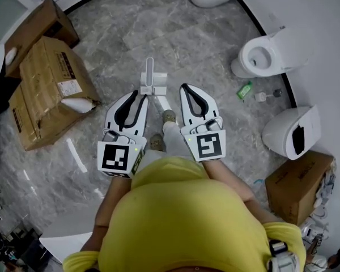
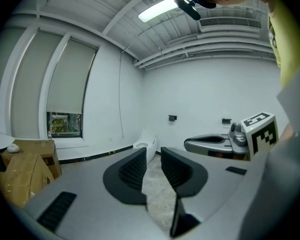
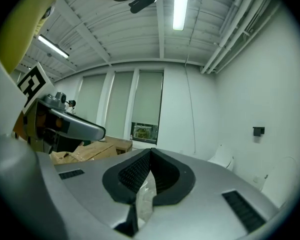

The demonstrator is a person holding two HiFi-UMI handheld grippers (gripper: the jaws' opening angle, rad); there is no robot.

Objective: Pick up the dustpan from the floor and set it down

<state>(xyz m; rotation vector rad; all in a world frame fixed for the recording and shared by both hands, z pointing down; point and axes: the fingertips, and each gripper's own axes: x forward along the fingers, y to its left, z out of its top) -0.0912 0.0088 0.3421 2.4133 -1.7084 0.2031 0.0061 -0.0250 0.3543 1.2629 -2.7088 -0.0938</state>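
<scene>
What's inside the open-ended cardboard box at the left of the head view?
A white thing pokes out of the cardboard box at its open end; I can't tell what it is. The box's walls cover the rest of the inside.

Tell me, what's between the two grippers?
In the head view, the person's shoes and a trouser leg stand on the floor between the left gripper and the right gripper.

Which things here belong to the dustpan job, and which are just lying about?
Job in hand:
dustpan
left tool
right tool

Lying about:
cardboard boxes
toilets
green bottle
</scene>
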